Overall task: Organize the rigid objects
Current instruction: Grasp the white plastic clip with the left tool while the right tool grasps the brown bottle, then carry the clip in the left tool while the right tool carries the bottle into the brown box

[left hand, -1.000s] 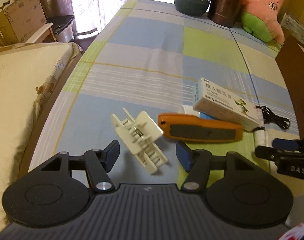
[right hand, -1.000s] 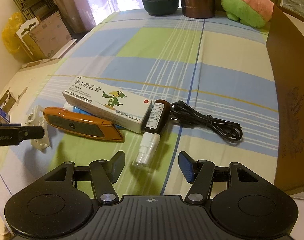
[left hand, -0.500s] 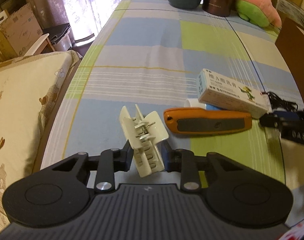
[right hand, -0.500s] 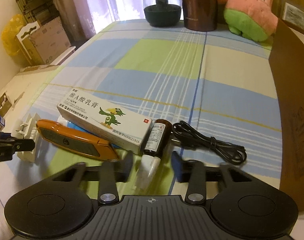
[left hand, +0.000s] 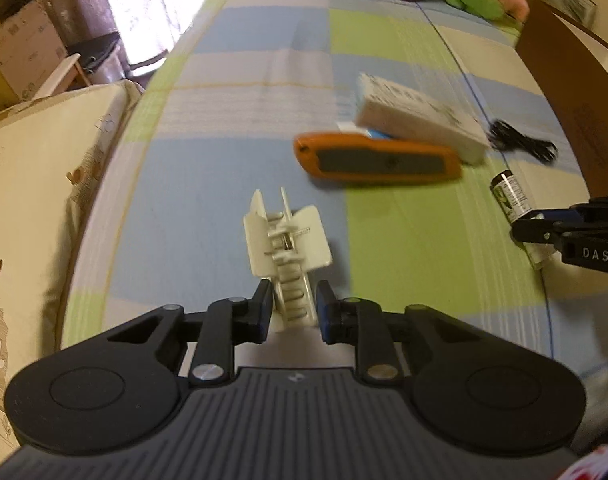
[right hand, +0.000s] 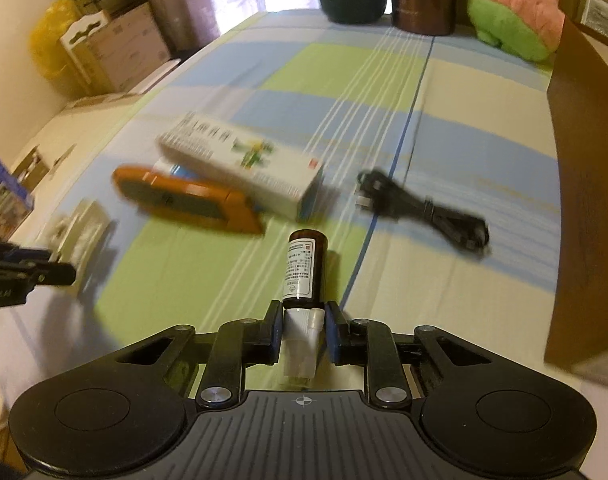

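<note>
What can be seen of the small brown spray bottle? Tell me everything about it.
The spray bottle is small, of dark brown glass or plastic, with a white printed label along its body and a white nozzle and clear cap at the near end. It points away from the right wrist camera, base outward. The right gripper is closing on its white nozzle end, with its pads at both sides. It is over the green check of the tablecloth, apart from the white medicine box and the black cable.

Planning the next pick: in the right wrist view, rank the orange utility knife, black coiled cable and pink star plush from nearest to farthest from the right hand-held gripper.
1. Orange utility knife, left.
2. Black coiled cable, right; close call with the knife.
3. Pink star plush, far right.
</note>
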The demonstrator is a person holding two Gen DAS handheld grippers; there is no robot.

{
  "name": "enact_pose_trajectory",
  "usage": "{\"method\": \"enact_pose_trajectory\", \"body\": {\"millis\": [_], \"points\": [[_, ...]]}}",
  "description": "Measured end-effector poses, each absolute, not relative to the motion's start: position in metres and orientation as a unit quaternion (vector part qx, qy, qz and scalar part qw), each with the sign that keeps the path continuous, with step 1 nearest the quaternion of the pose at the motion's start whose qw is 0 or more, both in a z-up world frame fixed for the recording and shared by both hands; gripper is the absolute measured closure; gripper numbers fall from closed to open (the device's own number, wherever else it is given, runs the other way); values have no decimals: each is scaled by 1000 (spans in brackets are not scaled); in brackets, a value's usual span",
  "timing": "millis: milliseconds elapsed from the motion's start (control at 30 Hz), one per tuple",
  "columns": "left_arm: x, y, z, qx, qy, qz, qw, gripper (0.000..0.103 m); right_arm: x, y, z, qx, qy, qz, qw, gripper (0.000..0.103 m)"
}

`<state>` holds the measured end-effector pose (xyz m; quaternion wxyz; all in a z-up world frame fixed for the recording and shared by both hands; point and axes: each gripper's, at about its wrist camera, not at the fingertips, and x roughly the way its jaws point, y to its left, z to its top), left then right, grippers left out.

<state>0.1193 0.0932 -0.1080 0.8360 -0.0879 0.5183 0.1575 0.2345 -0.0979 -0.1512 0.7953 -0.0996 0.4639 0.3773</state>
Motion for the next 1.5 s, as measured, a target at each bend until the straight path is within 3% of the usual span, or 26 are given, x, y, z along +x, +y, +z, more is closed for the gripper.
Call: {"method": "enact_pose_trajectory", "body": {"millis": [133,300,467,767,867,1033,1500], "points": [[111,83,-108,-88,521,150,836,83,218,-104,-152,-108,467,389,787,84],[113,83,-102,-90,505,161,843,62,214,-98,-153,-112,460,389,791,77],[123,85,-97,-90,494,169,848,59,217,-89,-154,-115,448,383,800,72],[138,88,-101,-93,494,177,846,60,223,-80,-155,-111,440,371,810,72],[140,89,-104,-94,499,179,843,65,221,-78,-155,-119,436,370,812,73],[142,88,-104,-84,502,177,842,66,220,-77,-155,-131,429,367,815,82],[145,86,-101,-67,507,173,842,66,224,-84,-151,-113,439,366,812,83]]}}
